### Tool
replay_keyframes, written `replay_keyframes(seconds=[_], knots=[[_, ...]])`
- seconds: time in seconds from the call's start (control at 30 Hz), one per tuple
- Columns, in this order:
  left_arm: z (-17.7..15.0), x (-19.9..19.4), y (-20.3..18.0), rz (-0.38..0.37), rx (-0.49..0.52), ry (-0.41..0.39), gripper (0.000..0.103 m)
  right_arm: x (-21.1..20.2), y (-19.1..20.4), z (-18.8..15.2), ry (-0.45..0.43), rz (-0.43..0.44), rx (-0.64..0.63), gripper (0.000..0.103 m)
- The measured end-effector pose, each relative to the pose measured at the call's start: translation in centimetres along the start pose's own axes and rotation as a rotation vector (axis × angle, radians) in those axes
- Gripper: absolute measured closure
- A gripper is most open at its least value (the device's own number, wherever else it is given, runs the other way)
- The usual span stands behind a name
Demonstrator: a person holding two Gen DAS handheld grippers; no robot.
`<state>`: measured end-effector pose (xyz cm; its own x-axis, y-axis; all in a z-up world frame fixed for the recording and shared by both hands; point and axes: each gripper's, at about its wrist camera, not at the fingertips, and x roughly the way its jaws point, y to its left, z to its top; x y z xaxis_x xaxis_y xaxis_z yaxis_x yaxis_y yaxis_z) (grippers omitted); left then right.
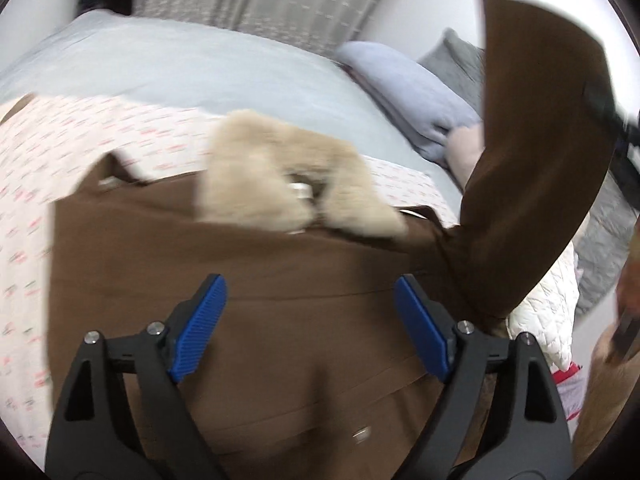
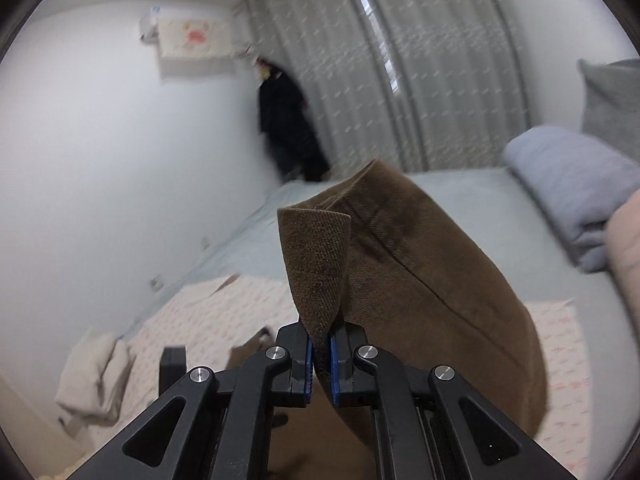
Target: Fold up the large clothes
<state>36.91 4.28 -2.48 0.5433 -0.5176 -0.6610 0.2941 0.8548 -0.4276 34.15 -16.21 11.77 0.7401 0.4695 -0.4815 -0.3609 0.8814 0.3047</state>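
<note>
Brown coat (image 1: pixel 248 280) cloth fills the space under and in front of the left gripper (image 1: pixel 310 324). The coat lies flat on a pink-dotted sheet (image 1: pixel 48 168) on the bed (image 1: pixel 180 68). Its fluffy tan collar (image 1: pixel 288 184) sits just ahead of the left gripper. This gripper has its blue pads (image 1: pixel 200 326) spread wide apart, with nothing between them. It hangs over the middle of the coat, and I cannot tell if it touches the cloth.

The right gripper (image 2: pixel 320 364) is squeezed tight on the end of the sleeve (image 2: pixel 420 280). The cuff (image 2: pixel 316 268) sticks up straight out of its blue pads. The rest of the sleeve hangs down to the gripper's right side. From the left wrist view, the sleeve (image 1: pixel 536 152) rises high, up and off to the right of the left gripper.

I think the sleeve is about to be laid across the body of the coat.

What could go wrong? The pinch is only on a thin bit of cuff, so a fast pull could make it slip out. The sleeve could also land twisted or bunched up, because it is thick and bends in the air. Nothing seems to hold the coat down, so a tug on the sleeve could drag the whole coat crooked on the sheet. The sleeve could also flop onto the collar and hide it.
</note>
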Motion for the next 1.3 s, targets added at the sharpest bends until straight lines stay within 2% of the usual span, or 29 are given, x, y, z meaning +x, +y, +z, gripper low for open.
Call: replay_keyframes(seconds=[0.03,0.07,0.1,0.17,0.23,0.3,0.4,0.47,0.53,0.63,0.67,0.7,0.73,0.77,0.83,0.93,1.0,1.07,1.13,1.17,1.2,1.27,1.3], knots=[[-0.4,-0.7,1.9,0.003,-0.035,-0.008,0.017,1.9,0.7,-1.0,0.05,0.037,0.008,0.092],[-0.7,-1.1,3.5,0.004,-0.073,-0.008,0.017,4.5,1.5,-2.5,0.146,0.095,0.017,0.088],[-1.1,-1.2,5.0,0.0,-0.117,-0.002,0.017,6.0,1.6,-3.6,0.214,0.132,0.029,0.081],[-1.9,-1.0,7.4,-0.021,-0.197,0.025,0.017,8.1,1.6,-5.5,0.325,0.182,0.05,0.077],[-2.7,-0.8,8.9,-0.048,-0.249,0.037,0.017,7.6,0.9,-5.9,0.312,0.191,0.073,0.07],[-2.9,-0.8,9.2,-0.066,-0.26,0.032,0.017,5.9,-0.8,-5.4,0.262,0.167,0.109,0.045],[-2.4,-0.5,8.0,-0.098,-0.225,0.015,0.017,3.0,-3.1,-5.3,0.189,0.107,0.152,0.04],[-1.9,0.8,6.6,-0.105,-0.192,0.041,0.017,1.1,-5.8,-5.5,0.163,0.052,0.184,0.037],[-1.7,2.7,5.0,-0.081,-0.153,0.093,0.024,-0.3,-8.3,-5.8,0.143,-0.01,0.206,0.033],[-1.5,6.7,3.8,-0.008,-0.126,0.181,0.045,-2.2,-13.2,-6.6,0.117,-0.118,0.266,0.03],[-1.6,7.7,3.8,0.02,-0.131,0.197,0.056,-2.8,-15.0,-7.0,0.109,-0.153,0.292,0.028],[-1.7,8.2,3.4,0.05,-0.122,0.182,0.074,-3.3,-16.5,-7.6,0.102,-0.178,0.319,0.026],[-1.7,8.3,3.0,0.068,-0.1,0.162,0.088,-3.4,-17.9,-8.3,0.095,-0.205,0.352,0.026],[-1.6,8.1,2.2,0.077,-0.076,0.144,0.093,-3.5,-18.9,-8.7,0.094,-0.223,0.374,0.025],[-1.6,6.4,0.6,0.104,-0.032,0.06,0.094,-3.5,-21.5,-9.8,0.1,-0.257,0.432,0.025],[-1.4,2.5,-1.1,0.09,-0.005,-0.1,0.094,-2.2,-24.5,-11.6,0.12,-0.257,0.513,0.025],[-1.4,1.4,-1.1,0.13,0.01,-0.133,0.093,-0.4,-25.8,-12.5,0.134,-0.24,0.554,0.025],[-1.7,2.4,-0.1,0.222,0.016,-0.096,0.089,1.7,-26.8,-13.2,0.153,-0.243,0.582,0.025],[-2.3,5.1,1.5,0.36,0.022,0.007,0.088,4.0,-27.7,-13.9,0.17,-0.248,0.614,0.034],[-2.5,6.2,2.2,0.413,0.023,0.055,0.088,5.2,-28.1,-14.4,0.178,-0.237,0.63,0.056],[-2.7,6.5,2.7,0.423,0.018,0.063,0.088,6.1,-28.3,-14.8,0.19,-0.246,0.628,0.073],[-2.7,5.3,2.7,0.406,0.002,0.003,0.085,7.4,-27.2,-14.8,0.215,-0.348,0.536,0.073],[-2.6,4.7,2.4,0.402,0.002,-0.035,0.08,7.8,-26.5,-14.8,0.221,-0.388,0.484,0.073]])
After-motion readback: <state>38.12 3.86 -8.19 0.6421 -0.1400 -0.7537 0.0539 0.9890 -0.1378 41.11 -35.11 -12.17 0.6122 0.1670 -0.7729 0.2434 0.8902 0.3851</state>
